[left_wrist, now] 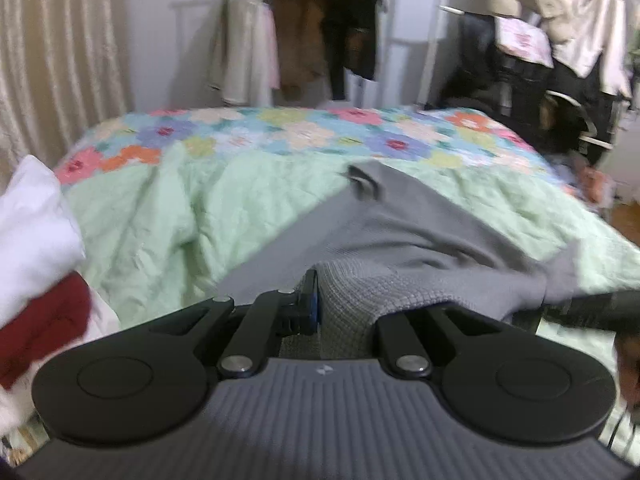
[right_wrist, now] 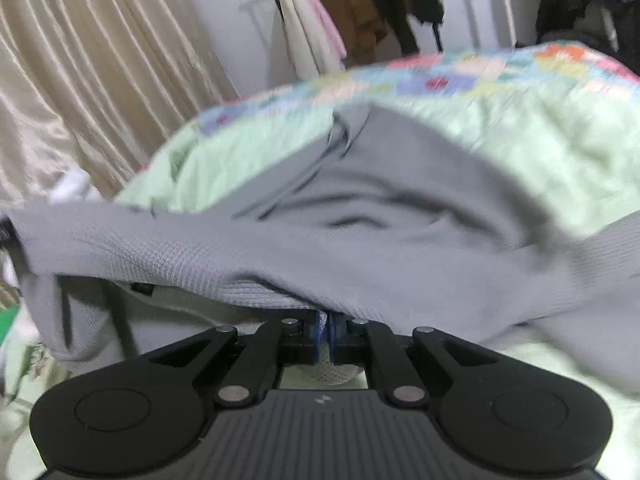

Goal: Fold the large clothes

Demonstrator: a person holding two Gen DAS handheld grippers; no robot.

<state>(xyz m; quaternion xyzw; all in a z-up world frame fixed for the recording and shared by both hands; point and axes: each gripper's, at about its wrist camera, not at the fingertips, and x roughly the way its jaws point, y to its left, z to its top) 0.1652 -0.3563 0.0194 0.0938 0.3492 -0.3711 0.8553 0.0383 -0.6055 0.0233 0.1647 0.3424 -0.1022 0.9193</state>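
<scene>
A large grey waffle-knit garment [left_wrist: 400, 232] lies spread over the bed, and its near edge is lifted toward both cameras. My left gripper [left_wrist: 336, 300] is shut on that edge. Its left finger with a blue pad [left_wrist: 314, 304] shows, while the cloth drapes over and hides the right finger. In the right wrist view the same grey garment [right_wrist: 360, 208] stretches across the frame. My right gripper [right_wrist: 329, 322] is shut on its hem, blue pads pressed together. Both views are motion-blurred.
The bed carries a pale green quilt [left_wrist: 160, 208] with a floral band [left_wrist: 304, 132] at its far end. White [left_wrist: 36, 232] and dark red clothes [left_wrist: 44, 328] are piled at the left. Hanging clothes [left_wrist: 320, 28] and a beige curtain [left_wrist: 52, 60] stand behind.
</scene>
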